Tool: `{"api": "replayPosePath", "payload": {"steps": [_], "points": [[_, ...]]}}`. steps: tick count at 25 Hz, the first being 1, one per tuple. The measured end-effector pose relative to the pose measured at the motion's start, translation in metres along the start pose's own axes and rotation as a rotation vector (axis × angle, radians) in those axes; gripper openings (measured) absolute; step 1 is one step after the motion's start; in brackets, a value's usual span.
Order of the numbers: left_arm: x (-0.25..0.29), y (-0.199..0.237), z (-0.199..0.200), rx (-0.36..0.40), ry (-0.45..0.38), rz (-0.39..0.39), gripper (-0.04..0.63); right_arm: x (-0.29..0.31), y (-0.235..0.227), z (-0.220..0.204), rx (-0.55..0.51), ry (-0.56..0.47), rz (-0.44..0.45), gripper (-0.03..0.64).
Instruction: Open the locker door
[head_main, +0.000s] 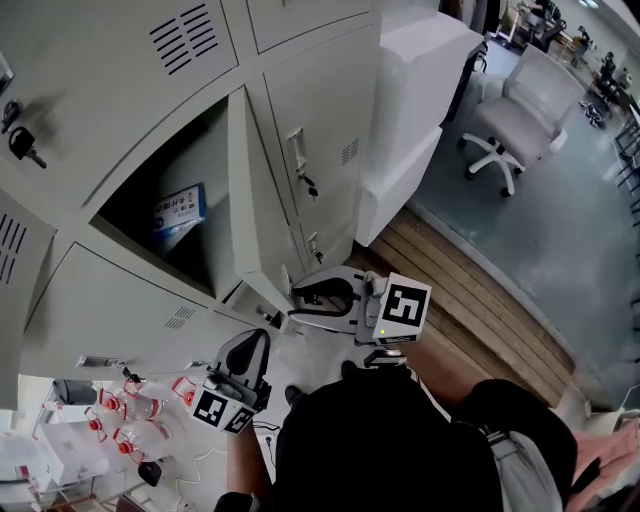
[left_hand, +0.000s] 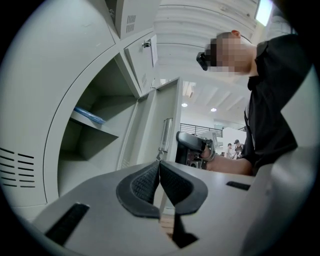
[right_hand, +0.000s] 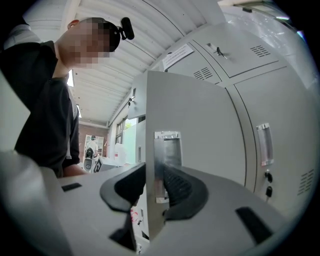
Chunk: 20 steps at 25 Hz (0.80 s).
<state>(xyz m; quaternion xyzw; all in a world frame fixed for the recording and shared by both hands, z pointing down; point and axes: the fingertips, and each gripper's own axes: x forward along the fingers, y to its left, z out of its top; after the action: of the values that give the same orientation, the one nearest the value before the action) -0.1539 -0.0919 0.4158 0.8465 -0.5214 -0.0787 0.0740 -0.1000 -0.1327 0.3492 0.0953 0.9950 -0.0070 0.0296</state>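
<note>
1. Head view: the locker door stands swung out from a bank of grey lockers, its free edge caught by the right gripper
2. Right gripper view: the right gripper has its jaws clamped on the edge of the locker door, one pad on either face, the nearer pad pressing against the metal handle plate
3. Left gripper view: the left gripper has its jaws pressed together at the tips with nothing between them; the locker door shows edge-on beyond the tips, apart from them
4. Seen from the head view, the left gripper hangs below and left of the right one, clear of the door
5. The open compartment holds a blue packet, which lies on a shelf in the left gripper view
6. A wooden strip runs along the foot of the lockers, with grey floor beyond it and a pale office chair standing well apart
7. Clear bottles with red caps sit at lower left, near the person in a black top
</note>
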Motion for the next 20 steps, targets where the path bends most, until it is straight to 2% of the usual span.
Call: {"api": "replayPosePath", "payload": {"steps": [20], "points": [[0.034,-0.024,-0.014,-0.002,0.019,0.021,0.017,-0.055,-0.014,0.004,0.014,-0.001,0.058,0.129]]}}
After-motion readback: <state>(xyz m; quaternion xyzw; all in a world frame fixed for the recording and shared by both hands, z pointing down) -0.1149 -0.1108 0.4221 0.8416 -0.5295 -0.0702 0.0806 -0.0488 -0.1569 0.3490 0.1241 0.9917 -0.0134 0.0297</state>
